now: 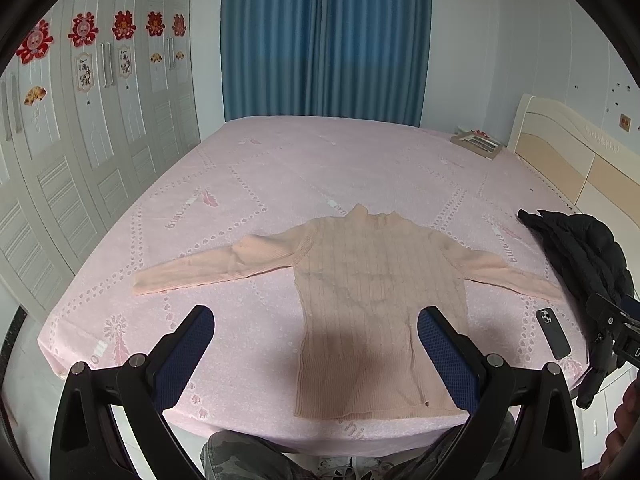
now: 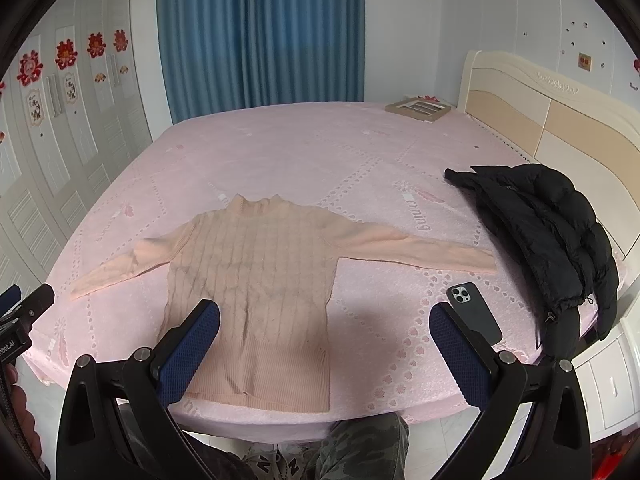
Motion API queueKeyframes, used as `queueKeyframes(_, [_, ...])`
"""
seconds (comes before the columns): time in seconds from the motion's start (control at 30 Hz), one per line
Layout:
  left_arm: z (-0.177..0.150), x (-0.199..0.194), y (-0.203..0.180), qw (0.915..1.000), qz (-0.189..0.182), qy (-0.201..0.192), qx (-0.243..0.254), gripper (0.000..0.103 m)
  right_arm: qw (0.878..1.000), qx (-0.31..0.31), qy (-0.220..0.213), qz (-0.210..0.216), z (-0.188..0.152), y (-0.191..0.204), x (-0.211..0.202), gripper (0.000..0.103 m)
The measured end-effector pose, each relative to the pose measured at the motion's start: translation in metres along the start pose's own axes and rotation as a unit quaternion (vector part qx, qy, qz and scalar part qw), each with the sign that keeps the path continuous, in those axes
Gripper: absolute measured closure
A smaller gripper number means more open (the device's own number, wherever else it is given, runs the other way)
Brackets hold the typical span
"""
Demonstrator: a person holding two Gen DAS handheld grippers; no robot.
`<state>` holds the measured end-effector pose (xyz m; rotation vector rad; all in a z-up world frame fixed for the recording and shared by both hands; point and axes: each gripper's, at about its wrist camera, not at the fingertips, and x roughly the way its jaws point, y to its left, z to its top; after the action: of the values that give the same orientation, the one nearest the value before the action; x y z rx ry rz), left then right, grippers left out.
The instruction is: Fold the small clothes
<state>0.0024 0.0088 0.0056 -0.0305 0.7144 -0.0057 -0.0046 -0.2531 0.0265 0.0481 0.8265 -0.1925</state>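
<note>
A small peach ribbed sweater (image 1: pixel 376 300) lies flat on the pink bed (image 1: pixel 280 168), collar away from me, both sleeves spread out, hem at the near edge. It also shows in the right wrist view (image 2: pixel 256 280). My left gripper (image 1: pixel 316 320) is open and empty, held above the near edge over the sweater's lower left side. My right gripper (image 2: pixel 324 316) is open and empty, above the sweater's lower right side. The tip of the right gripper shows at the right edge of the left wrist view (image 1: pixel 612 320), and the left gripper at the left edge of the right wrist view (image 2: pixel 24 312).
A black puffer jacket (image 2: pixel 548 236) lies on the bed's right side by the headboard (image 2: pixel 560 120). A dark phone (image 2: pixel 474 312) lies just below the sweater's right sleeve. A picture frame (image 2: pixel 418 109) sits at the far right corner. White wardrobes (image 1: pixel 60 140) stand left; blue curtains (image 1: pixel 324 40) behind.
</note>
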Motion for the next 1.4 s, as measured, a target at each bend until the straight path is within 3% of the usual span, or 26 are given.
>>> queueKeyframes(0.93, [-0.001, -0.001, -0.004, 1.0, -0.002, 0.001, 0.006, 0.0, 1.0, 0.005, 0.0, 0.001, -0.003, -0.005, 0.0, 0.0])
queueKeyframes(1.4, [-0.002, 0.019, 0.008, 0.9997, -0.01, 0.017, -0.017, 0.001, 1.0, 0.001, 0.014, -0.002, -0.002, 0.002, 0.015, 0.001])
